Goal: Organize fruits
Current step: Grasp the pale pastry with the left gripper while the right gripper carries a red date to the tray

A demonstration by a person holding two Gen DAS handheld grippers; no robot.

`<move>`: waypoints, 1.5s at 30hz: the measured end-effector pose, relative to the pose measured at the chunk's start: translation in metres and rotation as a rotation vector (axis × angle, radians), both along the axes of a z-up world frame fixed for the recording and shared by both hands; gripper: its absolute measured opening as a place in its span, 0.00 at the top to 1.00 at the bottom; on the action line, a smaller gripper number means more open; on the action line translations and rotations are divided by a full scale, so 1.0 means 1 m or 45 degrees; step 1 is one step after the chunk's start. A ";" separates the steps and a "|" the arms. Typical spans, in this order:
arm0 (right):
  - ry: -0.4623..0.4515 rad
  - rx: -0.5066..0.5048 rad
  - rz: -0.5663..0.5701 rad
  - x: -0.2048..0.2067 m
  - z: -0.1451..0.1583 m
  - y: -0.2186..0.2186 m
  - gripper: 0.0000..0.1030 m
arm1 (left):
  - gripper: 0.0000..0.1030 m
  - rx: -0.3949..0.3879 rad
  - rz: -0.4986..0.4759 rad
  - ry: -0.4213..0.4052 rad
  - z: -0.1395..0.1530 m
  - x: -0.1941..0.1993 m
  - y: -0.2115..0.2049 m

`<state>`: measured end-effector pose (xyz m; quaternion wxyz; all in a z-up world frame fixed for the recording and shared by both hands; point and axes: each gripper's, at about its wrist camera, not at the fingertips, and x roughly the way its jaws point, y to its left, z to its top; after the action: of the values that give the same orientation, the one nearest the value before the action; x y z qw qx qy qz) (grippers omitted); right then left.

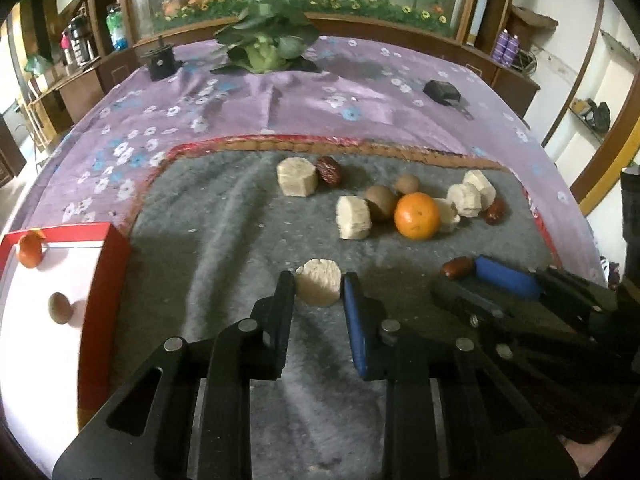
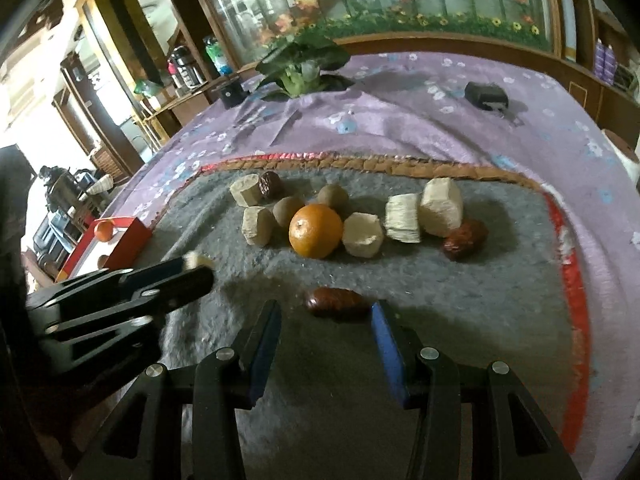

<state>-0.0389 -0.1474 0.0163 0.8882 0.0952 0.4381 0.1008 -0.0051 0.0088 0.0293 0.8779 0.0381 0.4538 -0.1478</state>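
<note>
My left gripper [image 1: 318,285] is shut on a pale cream chunk [image 1: 319,290] just above the grey mat [image 1: 220,240]. From the right wrist view it shows at the left, the left gripper [image 2: 192,270] with the chunk [image 2: 195,259] at its tips. My right gripper [image 2: 325,312] is open, a dark red date [image 2: 336,303] lying on the mat between its fingertips, pads apart from it. Farther back lie an orange [image 1: 416,216], two brown round fruits [image 1: 380,202], more dates [image 1: 329,171] and several pale chunks [image 1: 297,178]. A red box [image 1: 102,236] at the left holds an orange piece [image 1: 30,250] and a brown fruit [image 1: 60,308].
The mat lies on a purple flowered cloth [image 1: 240,100] over the table. At the far edge stand a leafy plant [image 1: 264,40], a black cylinder [image 1: 160,62] and a small black object [image 1: 442,92]. Wooden cabinets and a glass case ring the table.
</note>
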 end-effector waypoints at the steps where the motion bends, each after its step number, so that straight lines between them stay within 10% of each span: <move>1: -0.018 -0.061 -0.014 0.003 0.000 0.006 0.57 | 0.77 -0.004 0.005 0.004 0.001 0.000 0.003; 12: -0.041 -0.131 0.039 -0.010 0.015 0.014 0.68 | 0.77 -0.024 0.045 -0.030 0.017 -0.014 0.026; 45: -0.212 -0.084 0.627 -0.027 0.071 0.216 0.68 | 0.77 -0.035 0.483 -0.069 0.044 -0.048 0.214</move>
<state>-0.0656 0.0689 0.0876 0.8724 -0.0519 0.3766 0.3073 -0.0530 0.2229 0.0737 0.9024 -0.0561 0.4270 0.0154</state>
